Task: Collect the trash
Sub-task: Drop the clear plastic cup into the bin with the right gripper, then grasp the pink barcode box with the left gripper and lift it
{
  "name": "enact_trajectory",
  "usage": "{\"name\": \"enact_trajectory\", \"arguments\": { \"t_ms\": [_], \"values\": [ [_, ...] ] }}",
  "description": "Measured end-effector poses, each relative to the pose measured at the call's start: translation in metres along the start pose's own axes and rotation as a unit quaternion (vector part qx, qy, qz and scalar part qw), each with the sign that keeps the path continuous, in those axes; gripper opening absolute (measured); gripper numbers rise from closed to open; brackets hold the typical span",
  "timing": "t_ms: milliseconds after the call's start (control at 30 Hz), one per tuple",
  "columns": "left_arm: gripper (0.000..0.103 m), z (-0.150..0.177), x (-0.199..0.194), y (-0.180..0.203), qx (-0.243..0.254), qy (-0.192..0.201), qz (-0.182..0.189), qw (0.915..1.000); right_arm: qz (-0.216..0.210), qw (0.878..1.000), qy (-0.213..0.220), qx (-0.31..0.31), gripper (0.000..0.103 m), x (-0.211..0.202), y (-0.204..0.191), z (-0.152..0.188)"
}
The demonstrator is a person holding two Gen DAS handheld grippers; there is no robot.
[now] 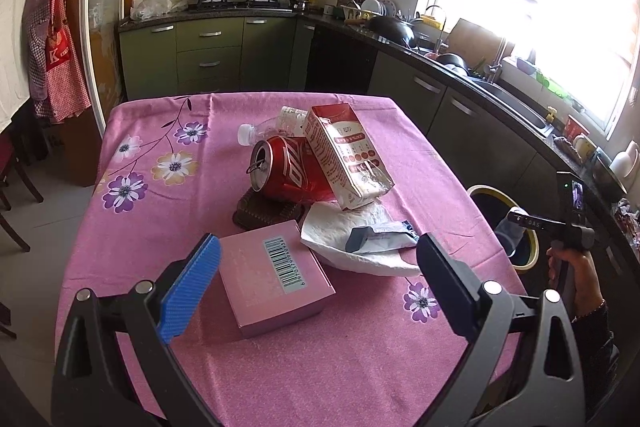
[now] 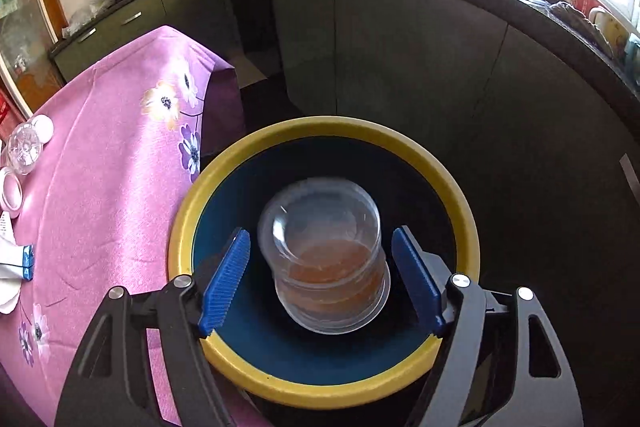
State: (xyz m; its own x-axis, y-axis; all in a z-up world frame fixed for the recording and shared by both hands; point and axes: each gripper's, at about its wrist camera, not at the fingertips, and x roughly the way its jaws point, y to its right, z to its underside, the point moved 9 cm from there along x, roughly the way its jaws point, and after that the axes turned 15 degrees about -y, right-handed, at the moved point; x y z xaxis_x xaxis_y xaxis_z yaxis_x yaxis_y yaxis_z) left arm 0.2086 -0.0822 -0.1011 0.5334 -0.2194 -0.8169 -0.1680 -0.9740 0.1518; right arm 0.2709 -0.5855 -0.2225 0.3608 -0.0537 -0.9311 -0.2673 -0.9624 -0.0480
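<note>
The right gripper (image 2: 320, 279) hangs over the yellow-rimmed trash bin (image 2: 460, 195), jaws spread, with a clear plastic cup (image 2: 320, 259) between the blue pads (image 2: 226, 281); a gap shows on each side, so the pads are not pressing it. The cup is blurred, with brownish residue at its bottom, and sits over the bin's dark mouth, whose depth cannot be made out.

The left gripper (image 1: 316, 283) stands wide open above the pink-clothed table (image 1: 340, 367), gripping nothing. Nearest it lies a pink box (image 1: 272, 283), then a crumpled white wrapper (image 1: 352, 243), a red can (image 1: 288, 169) on its side and a leaning carton (image 1: 344, 155). A clear bottle (image 1: 276, 125) is mostly hidden behind these. The bin is cut off by the table's right edge.
</note>
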Motion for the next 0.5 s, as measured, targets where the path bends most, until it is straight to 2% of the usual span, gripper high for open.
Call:
{"name": "enact_trajectory", "arguments": {
  "t_ms": [267,500],
  "values": [
    [0.096,0.009,0.019,-0.008,-0.027,-0.015,-0.029,0.9991,-0.024,0.999,0.029,-0.012,0.078,-0.026,-0.013,0.022],
    [0.096,0.023,0.042,-0.019,-0.063,-0.028,-0.054,0.9962,-0.05,0.998,0.037,-0.023,0.079,-0.037,-0.035,0.034]
  ]
}}
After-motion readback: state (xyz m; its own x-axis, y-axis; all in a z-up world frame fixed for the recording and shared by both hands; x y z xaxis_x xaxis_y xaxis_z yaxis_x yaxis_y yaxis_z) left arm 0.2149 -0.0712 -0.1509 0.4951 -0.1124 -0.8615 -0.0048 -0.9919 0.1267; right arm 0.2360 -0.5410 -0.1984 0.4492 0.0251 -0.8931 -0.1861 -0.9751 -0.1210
